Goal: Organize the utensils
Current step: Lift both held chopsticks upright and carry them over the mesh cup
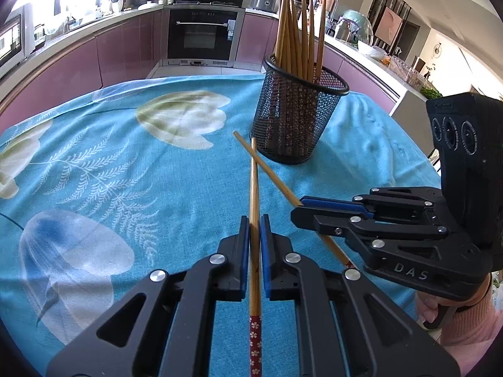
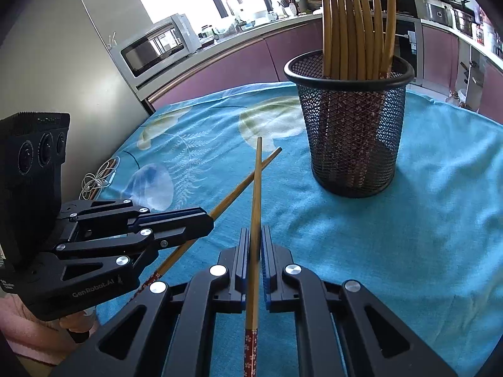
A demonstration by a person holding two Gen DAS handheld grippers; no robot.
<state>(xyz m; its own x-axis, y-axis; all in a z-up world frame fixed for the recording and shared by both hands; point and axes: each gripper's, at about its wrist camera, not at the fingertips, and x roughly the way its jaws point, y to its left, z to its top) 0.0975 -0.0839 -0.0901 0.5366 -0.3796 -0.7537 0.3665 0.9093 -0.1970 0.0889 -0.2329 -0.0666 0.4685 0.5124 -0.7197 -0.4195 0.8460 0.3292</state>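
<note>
A black mesh holder (image 1: 297,116) (image 2: 352,132) stands on the blue cloth with several bamboo chopsticks (image 1: 297,37) (image 2: 355,28) upright in it. My left gripper (image 1: 254,223) is shut on a bamboo chopstick (image 1: 254,188) with a red patterned end, tip pointing toward the holder. My right gripper (image 2: 254,235) is shut on a second chopstick (image 2: 257,188) of the same kind. In the left wrist view the right gripper (image 1: 297,212) reaches in from the right; its chopstick (image 1: 270,169) crosses mine. In the right wrist view the left gripper (image 2: 209,220) enters from the left, and its chopstick (image 2: 239,188) crosses under mine.
A blue floral cloth (image 1: 110,163) (image 2: 424,235) covers the table. A white cable (image 2: 97,182) lies at the table's left edge. Purple kitchen cabinets, an oven (image 1: 202,31) and a microwave (image 2: 157,47) stand beyond the table. A pink sleeve (image 1: 471,330) shows behind the right gripper.
</note>
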